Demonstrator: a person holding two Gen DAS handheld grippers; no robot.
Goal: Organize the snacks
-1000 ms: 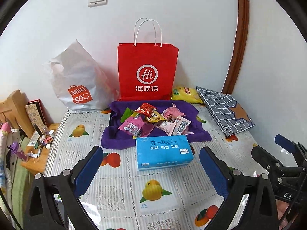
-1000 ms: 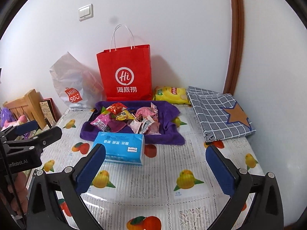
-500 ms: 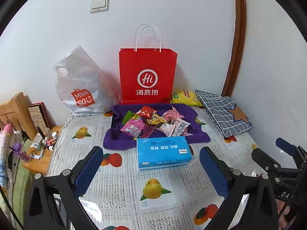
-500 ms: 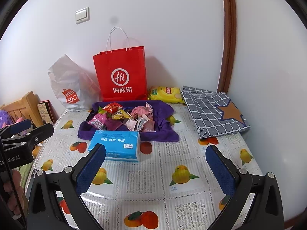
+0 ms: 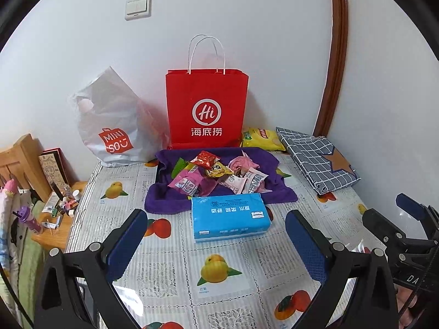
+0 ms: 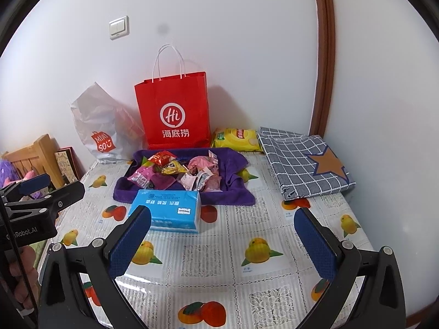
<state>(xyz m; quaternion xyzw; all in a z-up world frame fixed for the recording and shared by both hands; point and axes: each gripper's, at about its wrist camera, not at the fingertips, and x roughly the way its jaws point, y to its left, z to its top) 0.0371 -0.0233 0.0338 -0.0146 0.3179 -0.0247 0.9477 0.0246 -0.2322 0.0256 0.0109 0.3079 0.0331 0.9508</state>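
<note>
A heap of small wrapped snacks (image 5: pixel 216 175) (image 6: pixel 178 172) lies on a purple towel (image 5: pixel 277 192) (image 6: pixel 236 192) at the back middle of the fruit-patterned table (image 5: pixel 219 271) (image 6: pixel 219 263). A yellow chip bag (image 5: pixel 260 138) (image 6: pixel 236 138) rests against the wall behind the towel. In front of the towel sits a blue tissue pack (image 5: pixel 229 216) (image 6: pixel 167 209). My left gripper (image 5: pixel 216 244) is open, short of the tissue pack, holding nothing. My right gripper (image 6: pixel 222 241) is open over the near table, holding nothing. Each gripper also shows at the other view's edge.
A red paper bag (image 5: pixel 207 109) (image 6: pixel 174 109) and a white plastic bag (image 5: pixel 109 126) (image 6: pixel 98 128) stand against the wall. A folded grey checked cloth (image 5: pixel 318 159) (image 6: pixel 304 161) lies at the right. Wooden furniture with small items (image 5: pixel 55 205) stands left of the table.
Both grippers have pulled back and risen a little, so the table things look smaller and lower in view. Nothing on the table has moved. Both stay open.
</note>
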